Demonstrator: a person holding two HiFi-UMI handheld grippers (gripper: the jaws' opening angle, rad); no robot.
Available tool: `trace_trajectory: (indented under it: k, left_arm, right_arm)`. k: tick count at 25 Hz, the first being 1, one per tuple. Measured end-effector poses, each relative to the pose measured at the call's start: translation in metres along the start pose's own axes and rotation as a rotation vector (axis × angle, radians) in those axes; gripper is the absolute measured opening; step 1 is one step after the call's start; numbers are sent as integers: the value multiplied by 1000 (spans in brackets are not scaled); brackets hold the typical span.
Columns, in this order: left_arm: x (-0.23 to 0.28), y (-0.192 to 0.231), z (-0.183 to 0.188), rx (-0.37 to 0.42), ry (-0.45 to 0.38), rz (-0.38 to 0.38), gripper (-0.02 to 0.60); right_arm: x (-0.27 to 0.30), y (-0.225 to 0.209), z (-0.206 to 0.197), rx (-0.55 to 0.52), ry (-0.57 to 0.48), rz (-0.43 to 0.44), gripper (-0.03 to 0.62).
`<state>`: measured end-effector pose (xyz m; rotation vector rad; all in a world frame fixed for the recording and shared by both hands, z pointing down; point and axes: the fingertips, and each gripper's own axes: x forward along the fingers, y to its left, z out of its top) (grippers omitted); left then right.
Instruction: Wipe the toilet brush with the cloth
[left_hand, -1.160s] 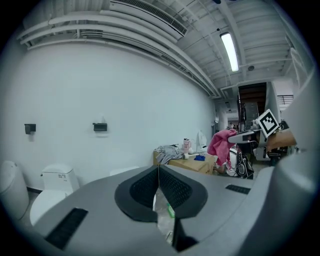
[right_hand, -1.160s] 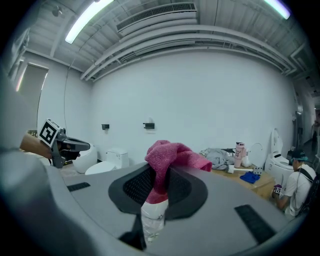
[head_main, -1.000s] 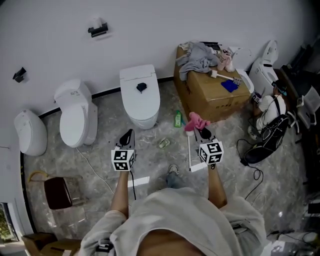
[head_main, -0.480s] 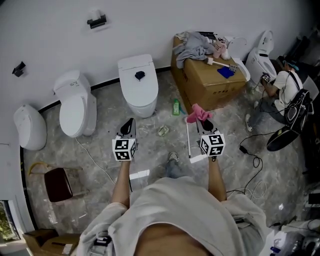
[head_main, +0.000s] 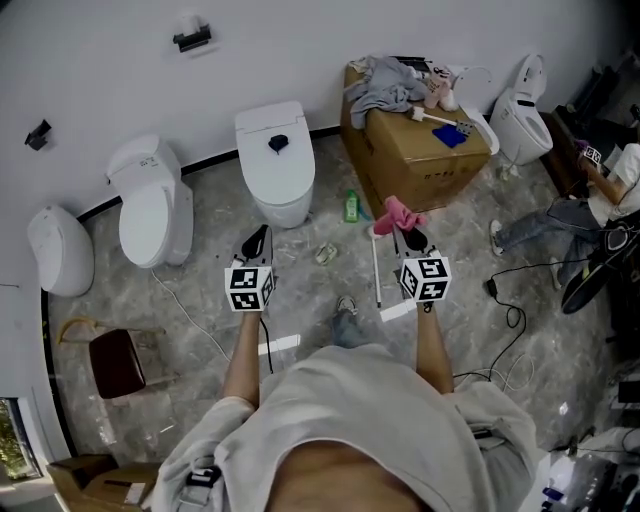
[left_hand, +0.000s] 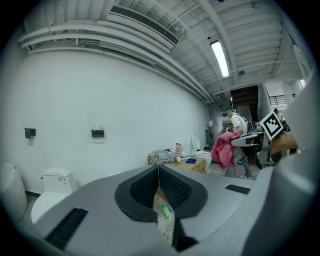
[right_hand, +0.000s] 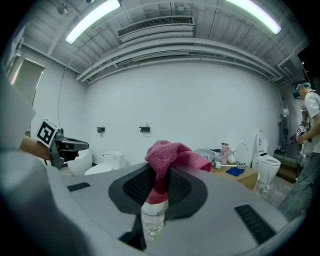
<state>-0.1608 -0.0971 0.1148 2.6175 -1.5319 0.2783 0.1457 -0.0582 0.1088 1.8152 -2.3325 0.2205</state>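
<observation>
the right gripper (head_main: 408, 238) is pinching a pink cloth (head_main: 397, 213); in the right gripper view the cloth (right_hand: 167, 152) is clamped between the dark pads and bunches up above the tips. the left gripper (head_main: 258, 238) has its jaws pressed together with nothing in them, and in the left gripper view (left_hand: 159, 182) only a thin slit of floor shows below the meeting tips. both are held out over the marbled floor (head_main: 200, 300) in front of the person, the left at about 11 o'clock of the head view's centre and the right at about 2 o'clock, well apart from each other.

the toilet brush (head_main: 437, 118), white with a long handle, lies on top of a cardboard box (head_main: 415, 170) at 1 o'clock, well apart from both grippers. beside it on the box are a blue cloth (head_main: 452, 135) and a grey garment (head_main: 385, 90). a green bottle (head_main: 352, 208) stands on the floor just at the box's 9 o'clock side. a white toilet (head_main: 275, 165) stands against the wall at 12 o'clock, and a second toilet (head_main: 150, 210) at 10 o'clock.
</observation>
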Motion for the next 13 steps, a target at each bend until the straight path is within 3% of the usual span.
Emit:
trace_trajectory:
  k: [13]
  left_arm:
    - [-4, -17, -6, 0, 11, -3, 23]
  right_arm:
    - [-11, -3, -9, 10, 0, -2, 67]
